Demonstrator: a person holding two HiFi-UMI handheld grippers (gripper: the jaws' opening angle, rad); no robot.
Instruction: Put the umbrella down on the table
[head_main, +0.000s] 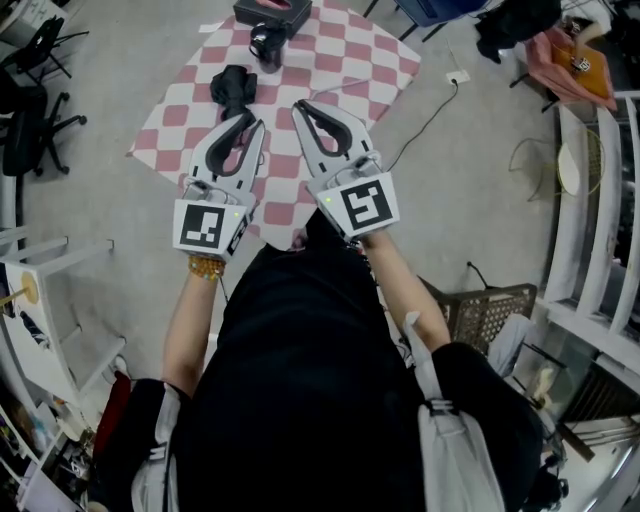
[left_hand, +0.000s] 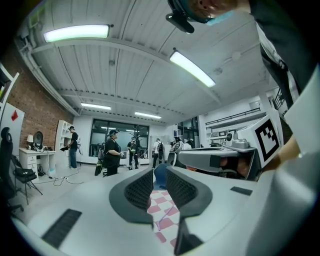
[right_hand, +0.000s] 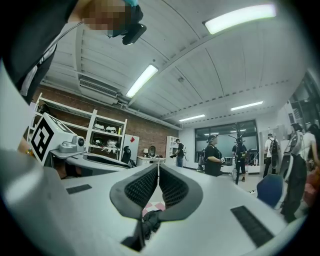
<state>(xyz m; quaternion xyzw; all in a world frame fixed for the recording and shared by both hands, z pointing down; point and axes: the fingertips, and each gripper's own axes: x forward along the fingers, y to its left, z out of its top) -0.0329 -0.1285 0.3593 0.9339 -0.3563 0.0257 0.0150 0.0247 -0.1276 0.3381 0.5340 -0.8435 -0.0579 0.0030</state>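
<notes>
The folded black umbrella (head_main: 233, 88) lies on the pink and white checkered table (head_main: 330, 60) at its left side, apart from both grippers. My left gripper (head_main: 254, 122) hovers just right of it and nearer to me. In the left gripper view the left gripper (left_hand: 160, 172) shows a narrow gap between its jaws, with only the checkered cloth (left_hand: 167, 212) behind. My right gripper (head_main: 300, 108) is beside it, held over the table's near half. In the right gripper view the right gripper (right_hand: 158, 170) has its tips meeting on nothing.
A black cup-like thing (head_main: 268, 45) and a dark box with pink inside (head_main: 272, 12) stand at the table's far edge. A cable runs to a floor socket (head_main: 455, 77). Office chairs (head_main: 35, 100) are left, a white rack (head_main: 600, 200) and a basket (head_main: 490, 310) right. People (left_hand: 111, 152) stand far off.
</notes>
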